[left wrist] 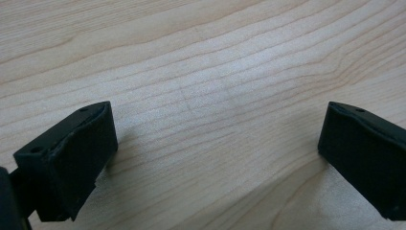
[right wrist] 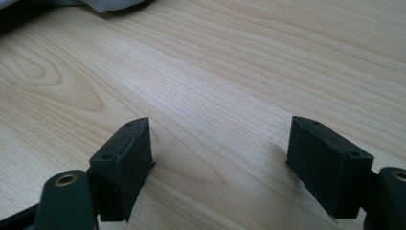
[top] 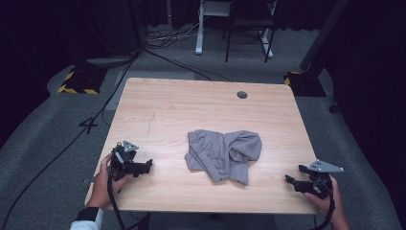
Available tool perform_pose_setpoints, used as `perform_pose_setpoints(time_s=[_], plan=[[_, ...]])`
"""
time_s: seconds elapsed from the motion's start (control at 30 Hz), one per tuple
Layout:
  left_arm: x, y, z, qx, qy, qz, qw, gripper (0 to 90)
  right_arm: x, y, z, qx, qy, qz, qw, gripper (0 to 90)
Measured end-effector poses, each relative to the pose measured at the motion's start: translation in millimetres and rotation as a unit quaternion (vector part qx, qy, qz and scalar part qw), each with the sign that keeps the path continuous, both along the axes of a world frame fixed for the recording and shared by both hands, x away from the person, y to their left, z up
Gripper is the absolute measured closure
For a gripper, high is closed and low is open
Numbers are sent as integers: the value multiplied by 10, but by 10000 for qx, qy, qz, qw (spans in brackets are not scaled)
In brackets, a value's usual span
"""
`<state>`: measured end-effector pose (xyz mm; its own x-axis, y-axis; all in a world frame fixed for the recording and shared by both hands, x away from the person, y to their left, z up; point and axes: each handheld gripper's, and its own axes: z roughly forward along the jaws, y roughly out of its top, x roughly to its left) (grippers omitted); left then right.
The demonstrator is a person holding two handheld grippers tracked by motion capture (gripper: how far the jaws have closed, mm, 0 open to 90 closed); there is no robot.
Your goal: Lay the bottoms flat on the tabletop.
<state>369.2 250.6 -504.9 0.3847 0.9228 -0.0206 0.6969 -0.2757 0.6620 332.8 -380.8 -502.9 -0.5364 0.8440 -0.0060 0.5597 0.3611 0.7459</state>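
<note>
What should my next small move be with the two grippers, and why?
Probably bring both grippers inward to the crumpled grey shorts. The left gripper and right gripper rest open and empty near the table's near corners, apart from the garment lying bunched between them.

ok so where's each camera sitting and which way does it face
High view: above the person's side, looking forward and down on the wooden table, the grey shorts, both hands and the left gripper and right gripper.
Left gripper view: rides the left gripper, jaws open over bare wood.
Right gripper view: rides the right gripper, jaws open; shares the shorts with the high view.
</note>
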Motion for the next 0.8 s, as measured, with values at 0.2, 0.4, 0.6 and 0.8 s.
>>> perform_pose_setpoints(time_s=[0.2, 0.4, 0.6, 0.8], plan=[[-9, -4, -1, -1, -26, -26, 10000, 2, 1, 4, 0, -11, -16, -2, 10000, 232], [-88, -96, 1, 7, -28, -454, 9990, 5, 62, 35, 23, -137, -12, 98, 9999, 227], [-194, -355, 2, 6, -14, -912, 9958, 4, 360, 136, 176, 94, -35, 445, 9990, 278], [-301, -749, 6, 44, -18, -1558, 9878, 2, 838, 629, 355, 121, 199, 1429, 9895, 314]])
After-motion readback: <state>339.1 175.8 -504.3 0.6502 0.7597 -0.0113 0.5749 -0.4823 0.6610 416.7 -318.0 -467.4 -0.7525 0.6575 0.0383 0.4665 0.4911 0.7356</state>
